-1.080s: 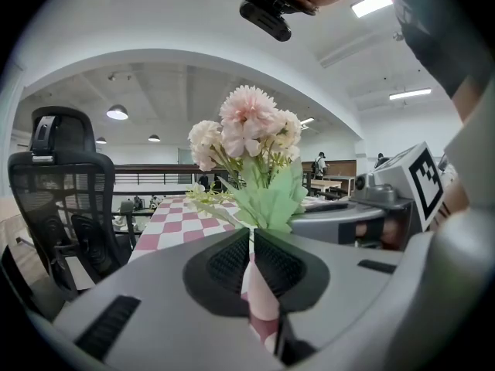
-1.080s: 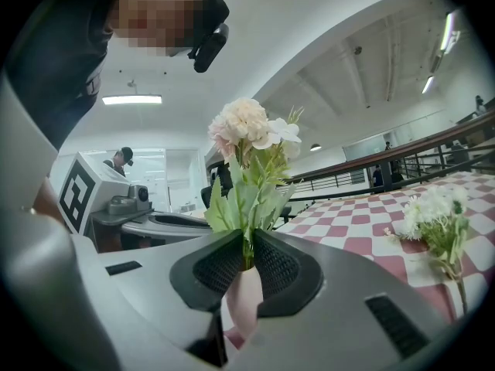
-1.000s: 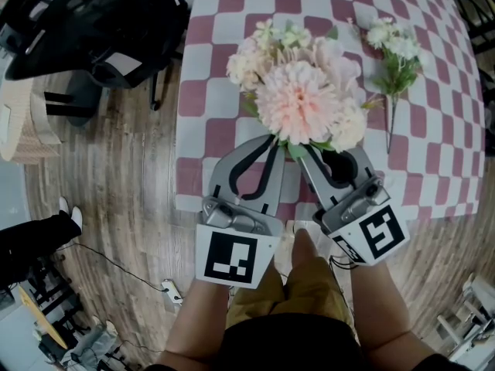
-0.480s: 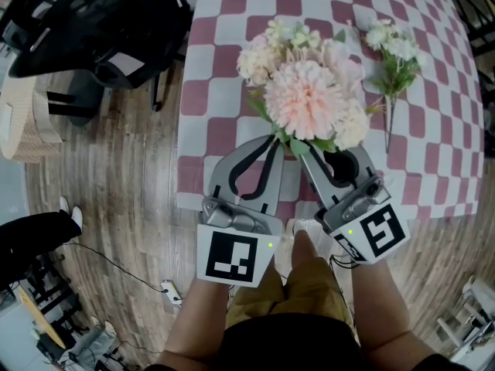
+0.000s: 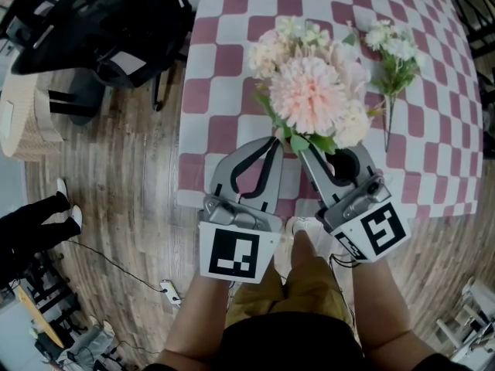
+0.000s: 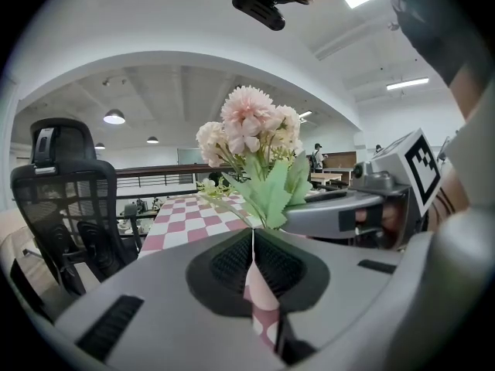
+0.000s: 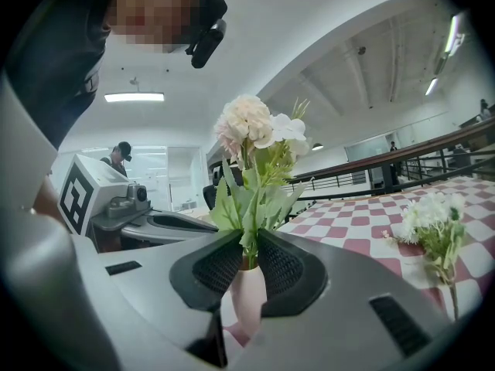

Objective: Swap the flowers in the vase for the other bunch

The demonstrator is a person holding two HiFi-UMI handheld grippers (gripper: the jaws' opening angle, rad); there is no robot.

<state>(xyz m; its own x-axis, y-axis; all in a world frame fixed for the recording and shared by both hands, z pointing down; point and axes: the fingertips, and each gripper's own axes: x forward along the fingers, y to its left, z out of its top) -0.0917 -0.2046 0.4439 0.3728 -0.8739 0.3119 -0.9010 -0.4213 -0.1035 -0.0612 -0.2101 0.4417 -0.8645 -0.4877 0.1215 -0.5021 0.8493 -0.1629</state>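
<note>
Two grippers are hovering side by side at the near edge of the checked table (image 5: 224, 29). The right gripper (image 7: 247, 244) is pinching the green stems of the pink bouquet (image 5: 309, 91) just above the mouth of the pink vase (image 7: 246, 296), with its pads pressing on stems and leaves from both sides. The vase is standing upright behind and below those jaws, and the stems are running down into its mouth. The left gripper (image 6: 253, 236) is sitting just beside the right one. Its jaws are pressed together with nothing between them, and its tips are pointing at the bouquet's lower leaves. The white bunch (image 5: 394, 49) is lying flat on the table to the right of the bouquet, apart from it. A black chair (image 5: 85, 22) is standing on the wood floor off the table's left side.
</note>
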